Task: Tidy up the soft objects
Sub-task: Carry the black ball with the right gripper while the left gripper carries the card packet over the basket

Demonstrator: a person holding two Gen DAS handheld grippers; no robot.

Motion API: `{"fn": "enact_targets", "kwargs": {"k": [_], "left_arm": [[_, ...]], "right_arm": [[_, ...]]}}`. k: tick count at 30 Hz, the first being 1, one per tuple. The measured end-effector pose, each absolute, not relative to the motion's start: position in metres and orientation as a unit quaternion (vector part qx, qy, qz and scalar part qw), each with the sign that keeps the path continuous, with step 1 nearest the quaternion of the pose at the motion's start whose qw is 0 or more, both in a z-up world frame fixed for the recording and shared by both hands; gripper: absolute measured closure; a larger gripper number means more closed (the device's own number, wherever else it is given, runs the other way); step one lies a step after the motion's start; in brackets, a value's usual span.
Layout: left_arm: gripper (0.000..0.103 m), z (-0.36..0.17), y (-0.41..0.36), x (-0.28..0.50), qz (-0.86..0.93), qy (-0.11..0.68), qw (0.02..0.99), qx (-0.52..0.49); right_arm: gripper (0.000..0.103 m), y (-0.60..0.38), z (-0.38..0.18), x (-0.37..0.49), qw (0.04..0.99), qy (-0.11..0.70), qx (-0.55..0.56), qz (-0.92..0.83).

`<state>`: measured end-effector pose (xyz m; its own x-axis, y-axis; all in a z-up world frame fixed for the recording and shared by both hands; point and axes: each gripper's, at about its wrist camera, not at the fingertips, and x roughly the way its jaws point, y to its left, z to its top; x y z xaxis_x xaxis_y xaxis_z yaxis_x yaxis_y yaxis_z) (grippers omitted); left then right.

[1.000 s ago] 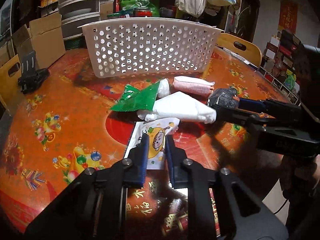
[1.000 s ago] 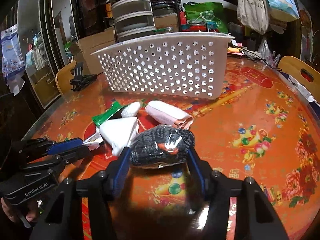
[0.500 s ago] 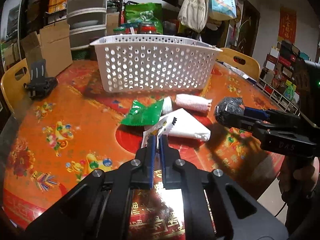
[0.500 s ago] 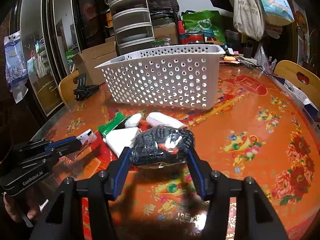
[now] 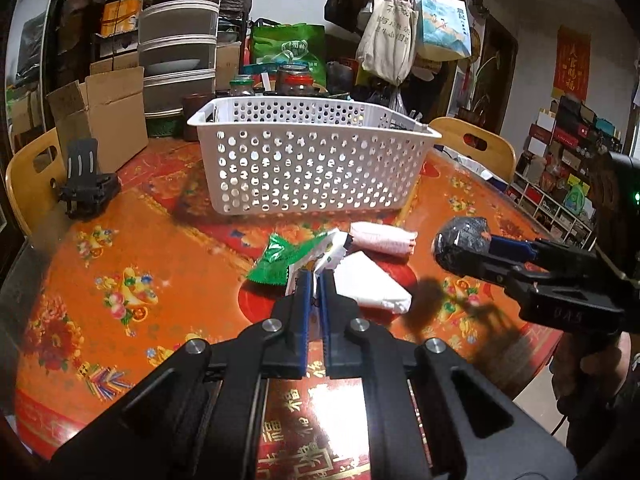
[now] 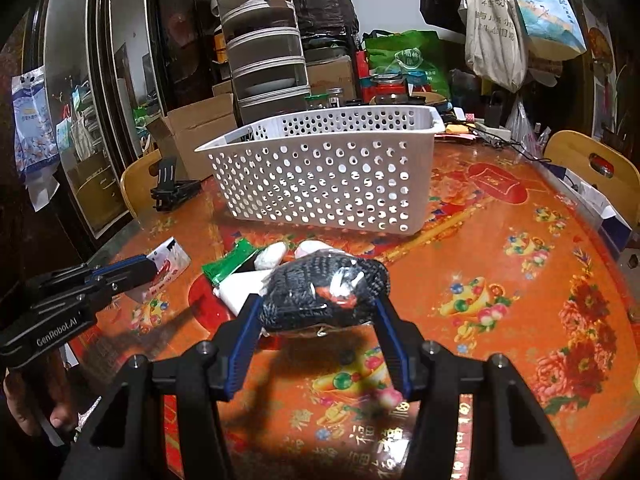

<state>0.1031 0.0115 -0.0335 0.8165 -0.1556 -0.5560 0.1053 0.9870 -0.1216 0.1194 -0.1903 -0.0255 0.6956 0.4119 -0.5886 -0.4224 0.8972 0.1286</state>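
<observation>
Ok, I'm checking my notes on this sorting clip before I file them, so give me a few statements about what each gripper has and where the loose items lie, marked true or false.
1. The right gripper is clamped on a dark knitted bundle in clear wrap. True.
2. The left gripper stands wide open over bare table. False: it is shut on a thin white printed packet, lifted off the table.
3. The green wrapper is inside the white basket. False: it lies on the orange table in front of the basket.
4. A pink rolled cloth lies on the table between the basket and the white folded piece. True.
5. The basket lies tipped on its side. False: it stands upright.
</observation>
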Motion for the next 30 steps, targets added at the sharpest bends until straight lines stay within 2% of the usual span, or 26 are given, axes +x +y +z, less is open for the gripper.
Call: {"fn": "enact_targets", "kwargs": {"k": [30], "left_arm": [[0.099, 0.061, 0.025, 0.176, -0.081, 0.25, 0.964, -0.039]], "right_arm": [[0.047, -0.201, 0.054, 0.171, 0.93, 0.294, -0.018, 0.219]]}}
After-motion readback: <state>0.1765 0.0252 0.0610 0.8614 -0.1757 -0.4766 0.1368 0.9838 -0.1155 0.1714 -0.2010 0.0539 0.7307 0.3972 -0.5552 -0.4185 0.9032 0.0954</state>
